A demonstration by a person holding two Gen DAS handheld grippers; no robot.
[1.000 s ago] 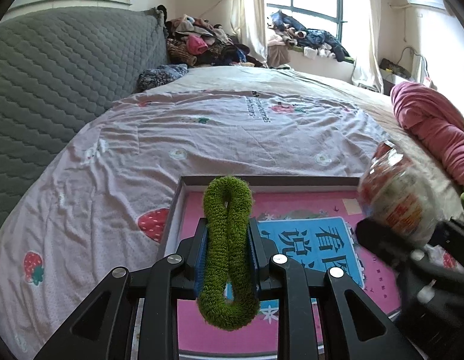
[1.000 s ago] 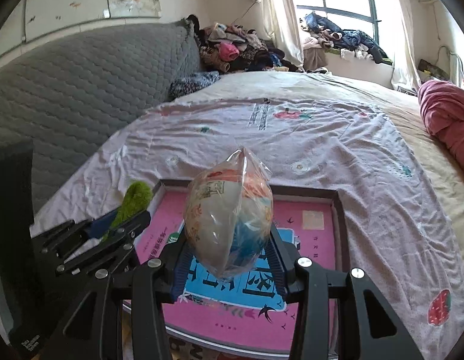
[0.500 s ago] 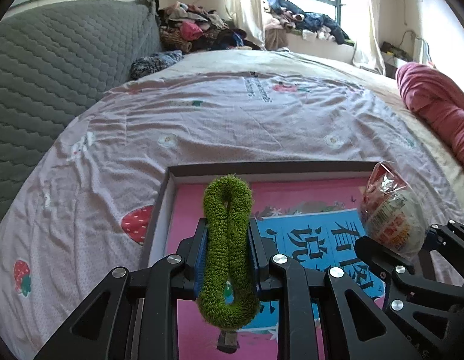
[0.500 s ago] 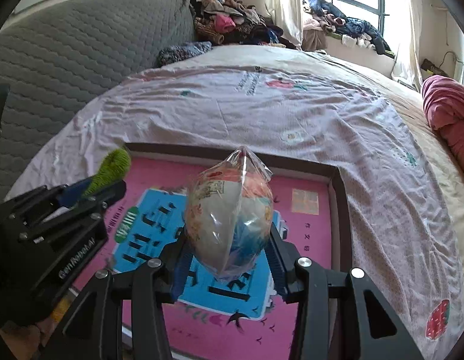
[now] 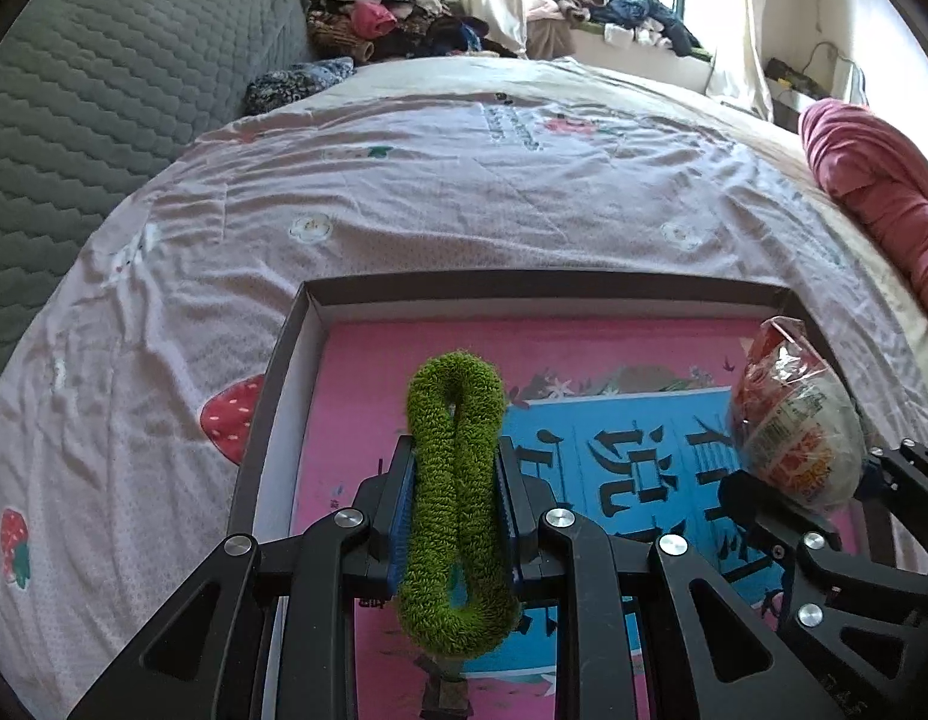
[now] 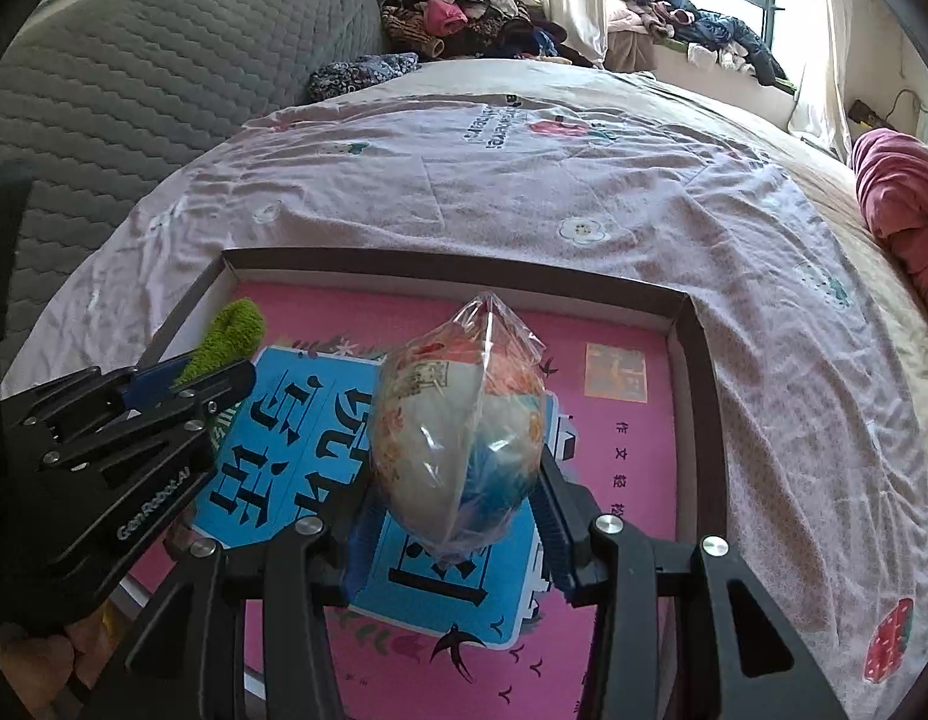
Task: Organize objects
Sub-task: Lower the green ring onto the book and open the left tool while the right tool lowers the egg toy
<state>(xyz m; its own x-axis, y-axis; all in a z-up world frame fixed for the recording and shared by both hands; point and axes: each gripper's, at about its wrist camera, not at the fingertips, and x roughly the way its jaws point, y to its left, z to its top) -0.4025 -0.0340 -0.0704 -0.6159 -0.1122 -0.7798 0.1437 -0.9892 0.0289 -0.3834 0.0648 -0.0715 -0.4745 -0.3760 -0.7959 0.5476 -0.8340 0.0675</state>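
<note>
The left claw (image 5: pixel 455 510) was clamped on a fuzzy green loop (image 5: pixel 455 498), squeezed into a narrow figure-eight. The right claw (image 6: pixel 458 492) gripped a rounded snack bag (image 6: pixel 458 432) of crinkly clear plastic. Both hung over a shallow dark-rimmed box (image 5: pixel 524 291) with a glossy pink and blue printed floor, lying on the wrinkled strawberry-print bed sheet (image 5: pixel 404 180).
</note>
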